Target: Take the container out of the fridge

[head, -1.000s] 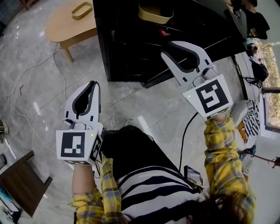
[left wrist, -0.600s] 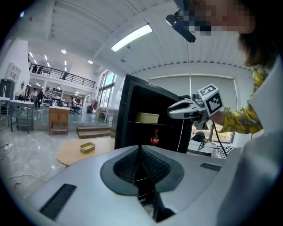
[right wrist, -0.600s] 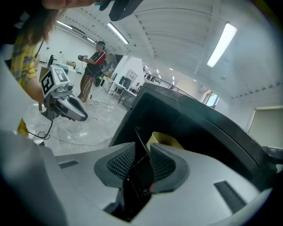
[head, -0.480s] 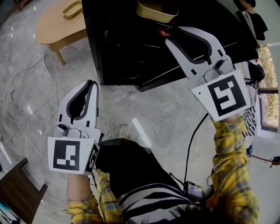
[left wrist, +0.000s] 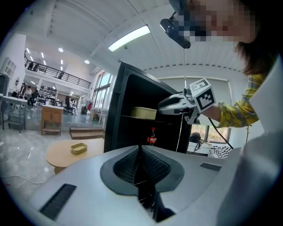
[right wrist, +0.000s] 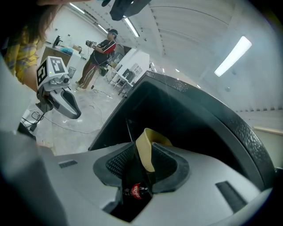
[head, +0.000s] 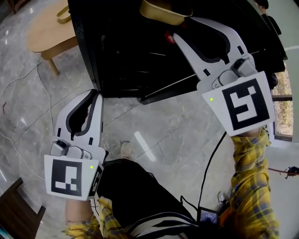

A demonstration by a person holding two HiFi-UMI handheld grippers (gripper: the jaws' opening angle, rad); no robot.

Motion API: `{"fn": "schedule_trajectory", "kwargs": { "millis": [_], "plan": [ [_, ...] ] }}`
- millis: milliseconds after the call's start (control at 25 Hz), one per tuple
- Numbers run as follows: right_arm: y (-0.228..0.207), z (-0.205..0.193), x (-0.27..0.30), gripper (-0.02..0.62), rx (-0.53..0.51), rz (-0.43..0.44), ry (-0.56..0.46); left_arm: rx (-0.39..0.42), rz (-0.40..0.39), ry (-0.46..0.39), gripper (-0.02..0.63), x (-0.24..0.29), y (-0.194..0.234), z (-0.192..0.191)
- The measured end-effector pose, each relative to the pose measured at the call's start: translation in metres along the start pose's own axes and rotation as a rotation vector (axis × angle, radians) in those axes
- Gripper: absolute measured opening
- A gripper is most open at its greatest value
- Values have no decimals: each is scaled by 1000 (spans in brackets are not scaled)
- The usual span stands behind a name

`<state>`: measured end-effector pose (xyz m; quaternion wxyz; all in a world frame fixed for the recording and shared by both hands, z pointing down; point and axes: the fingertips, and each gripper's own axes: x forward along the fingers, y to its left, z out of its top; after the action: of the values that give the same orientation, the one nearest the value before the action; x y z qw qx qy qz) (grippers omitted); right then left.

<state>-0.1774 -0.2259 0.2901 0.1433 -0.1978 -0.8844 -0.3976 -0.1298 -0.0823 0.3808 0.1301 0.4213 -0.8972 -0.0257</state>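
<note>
The yellow container [head: 163,11] sits on an upper shelf of the open black fridge [head: 121,51], with a red-labelled cola bottle [head: 169,37] on the shelf below. My right gripper [head: 184,27] is raised just in front of that shelf. It is open by a narrow gap and holds nothing. Through that gap the right gripper view shows the container [right wrist: 152,137] and the bottle [right wrist: 135,190]. My left gripper [head: 95,94] hangs low in front of the fridge, shut and empty. The left gripper view shows the container [left wrist: 143,113] beside the right gripper [left wrist: 185,99].
A round wooden table [head: 46,32] with a small yellow tray [head: 63,11] stands left of the fridge. White cables [head: 28,74] trail over the marble floor. A dark wooden piece of furniture [head: 18,210] is at the lower left. Another person [right wrist: 99,55] stands far off.
The fridge has come nearer in the head view. My right gripper has risen and advanced to the container's shelf, and its tips now show a gap. The left gripper stayed low.
</note>
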Motion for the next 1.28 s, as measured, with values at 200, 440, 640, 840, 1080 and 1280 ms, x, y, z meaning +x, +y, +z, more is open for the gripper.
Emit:
{"fn": "schedule_trajectory", "kwargs": {
  "millis": [200, 440, 640, 840, 1080, 1280],
  "plan": [
    [-11, 2, 18, 122, -37, 3, 3, -10, -21, -14, 35, 15, -5, -3],
    [-16, 1, 34, 124, -112, 31, 40, -67, -18, 42, 35, 17, -7, -13],
    [-14, -9, 45, 124, -172, 69, 94, -37, -19, 6, 35, 24, -1, -10],
    [-8, -9, 50, 89, -210, 109, 116, -50, -17, 14, 35, 25, 6, -10],
    [-3, -9, 49, 62, -191, 166, 122, -35, -17, 4, 35, 24, 11, -3],
    [-1, -12, 48, 41, -198, 200, 150, -56, -8, 41, 35, 21, 14, 2]
  ]
}}
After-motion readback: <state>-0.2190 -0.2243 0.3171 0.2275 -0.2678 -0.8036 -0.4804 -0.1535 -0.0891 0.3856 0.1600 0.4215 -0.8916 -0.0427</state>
